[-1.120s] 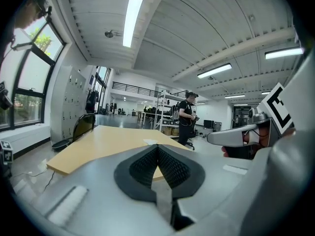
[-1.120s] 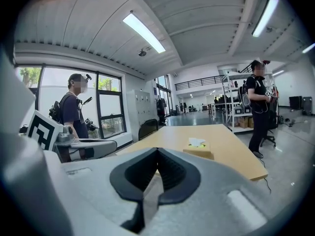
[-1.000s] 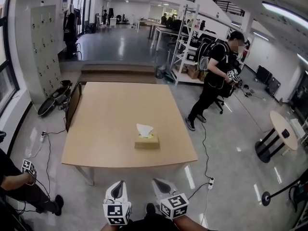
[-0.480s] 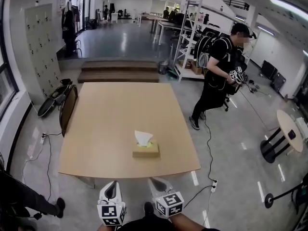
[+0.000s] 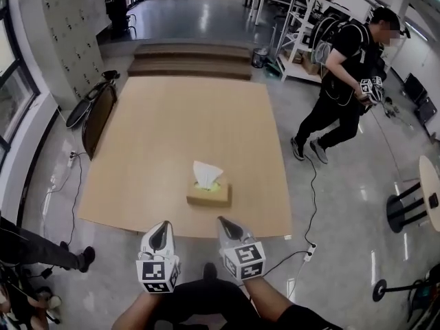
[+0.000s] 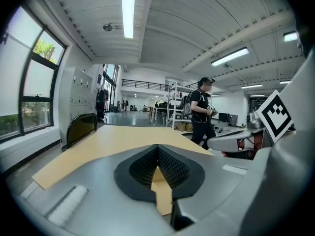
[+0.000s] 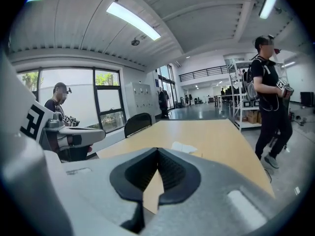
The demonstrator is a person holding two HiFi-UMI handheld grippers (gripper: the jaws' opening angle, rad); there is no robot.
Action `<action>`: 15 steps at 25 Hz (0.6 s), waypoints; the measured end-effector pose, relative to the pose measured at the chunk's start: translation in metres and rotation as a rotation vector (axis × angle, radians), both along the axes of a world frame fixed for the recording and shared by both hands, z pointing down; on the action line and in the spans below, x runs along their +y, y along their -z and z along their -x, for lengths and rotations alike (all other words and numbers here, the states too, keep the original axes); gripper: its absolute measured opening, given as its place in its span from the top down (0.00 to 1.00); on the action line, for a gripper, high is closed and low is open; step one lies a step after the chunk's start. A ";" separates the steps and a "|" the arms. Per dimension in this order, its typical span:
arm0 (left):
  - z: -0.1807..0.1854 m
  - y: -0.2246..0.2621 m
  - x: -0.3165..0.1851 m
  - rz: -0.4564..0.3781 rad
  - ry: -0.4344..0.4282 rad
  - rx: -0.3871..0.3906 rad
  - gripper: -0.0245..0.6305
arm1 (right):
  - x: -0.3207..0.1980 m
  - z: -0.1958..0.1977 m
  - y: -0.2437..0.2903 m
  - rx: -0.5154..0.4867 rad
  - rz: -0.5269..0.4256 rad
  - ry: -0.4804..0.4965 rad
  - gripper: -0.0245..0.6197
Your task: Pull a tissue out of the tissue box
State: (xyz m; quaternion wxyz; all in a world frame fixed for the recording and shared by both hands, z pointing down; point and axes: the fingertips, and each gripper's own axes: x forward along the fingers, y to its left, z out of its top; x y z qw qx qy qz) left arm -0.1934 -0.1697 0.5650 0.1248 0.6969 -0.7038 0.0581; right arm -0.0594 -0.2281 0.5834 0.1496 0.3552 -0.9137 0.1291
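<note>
A tan tissue box [image 5: 208, 196] stands near the front edge of the wooden table [image 5: 172, 115], with a white tissue [image 5: 206, 172] sticking up from its slot. My left gripper [image 5: 164, 225] and right gripper [image 5: 223, 221] hover side by side just short of that edge, both pointing at the box and apart from it. The left gripper [image 6: 157, 149] has its jaws shut with nothing between them. The right gripper [image 7: 157, 152] is shut and empty too. The tissue [image 7: 183, 147] shows just beyond its tips.
A dark chair [image 5: 96, 119] stands at the table's left side. A person in black [image 5: 344, 74] walks on the floor to the right, holding grippers. Another person's legs [image 5: 34, 249] show at lower left. Cables and a power strip [image 5: 308, 251] lie on the floor.
I have come closer to the table, so the box and front edge now lie just ahead of both grippers. The person on the right has walked on. Both grippers stay shut.
</note>
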 end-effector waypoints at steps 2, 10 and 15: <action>-0.005 0.001 -0.010 0.006 0.010 -0.007 0.93 | -0.012 -0.002 -0.006 0.020 0.012 0.020 0.98; 0.006 -0.002 -0.037 0.036 0.028 -0.041 0.93 | -0.042 0.013 -0.012 0.038 0.040 0.053 0.96; 0.020 -0.020 -0.063 0.071 -0.017 -0.050 0.93 | -0.061 0.034 -0.020 0.074 0.059 0.045 0.91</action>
